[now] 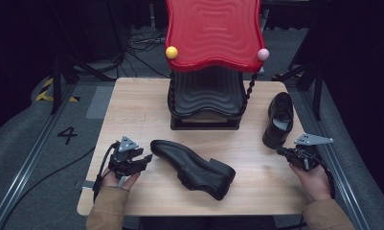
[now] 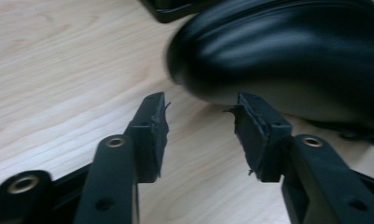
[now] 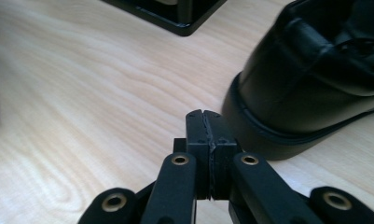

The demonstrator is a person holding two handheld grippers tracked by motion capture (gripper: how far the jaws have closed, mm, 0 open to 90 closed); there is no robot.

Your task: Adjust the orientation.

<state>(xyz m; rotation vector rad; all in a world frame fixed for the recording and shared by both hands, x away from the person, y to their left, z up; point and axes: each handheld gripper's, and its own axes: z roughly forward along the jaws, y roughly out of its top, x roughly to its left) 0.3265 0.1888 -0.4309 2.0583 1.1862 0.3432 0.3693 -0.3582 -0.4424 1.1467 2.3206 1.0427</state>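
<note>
A black leather shoe [image 1: 192, 167] lies on its side across the middle of the wooden table [image 1: 132, 105], toe toward the left. My left gripper [image 1: 144, 160] stands open just left of that toe; in the left gripper view the toe [image 2: 287, 51] sits just beyond my gripper [image 2: 201, 123], with nothing between the pads. A second black shoe [image 1: 279, 120] stands upright at the right side. My right gripper [image 1: 280, 151] is shut and empty beside its heel; in the right gripper view the heel [image 3: 306, 93] is just right of the pressed-together pads of the gripper [image 3: 206, 119].
A black stand [image 1: 205, 103] with wavy shelves and a red wavy top [image 1: 212, 31] rises at the table's back centre, with a yellow ball [image 1: 171, 52] and a pink ball [image 1: 262, 54] at its corners. Dark tripod legs and cables surround the table.
</note>
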